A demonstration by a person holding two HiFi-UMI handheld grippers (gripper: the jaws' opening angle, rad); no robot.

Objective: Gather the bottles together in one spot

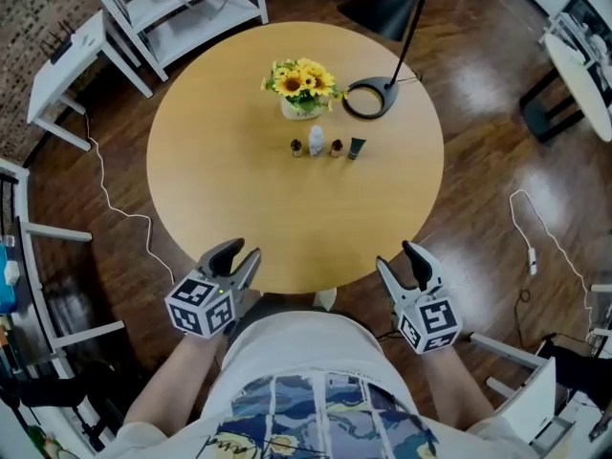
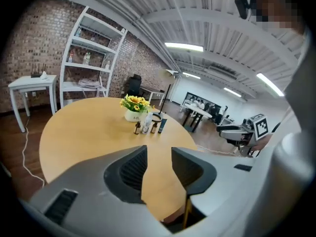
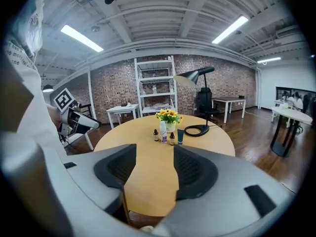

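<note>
Wooden bench (image 1: 229,189) is carrying bottles (image 1: 325,147) grouped far centre. Left gripper (image 1: 237,250) and right gripper (image 1: 397,259) are hovering near, jaws parted, empty. Gathering is looking finished; no further grasp appears needed.

labels on the bottles (image 1: 316,142) are too small to read, and the shelf (image 1: 206,17) runs off the top edge.

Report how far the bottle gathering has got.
Looks done: four small bottles stand in one tight row by the vase of yellow flowers on the round wooden table. In hand: nothing; left tongs and right tongs are open, empty. Left: apparently nothing.
</note>
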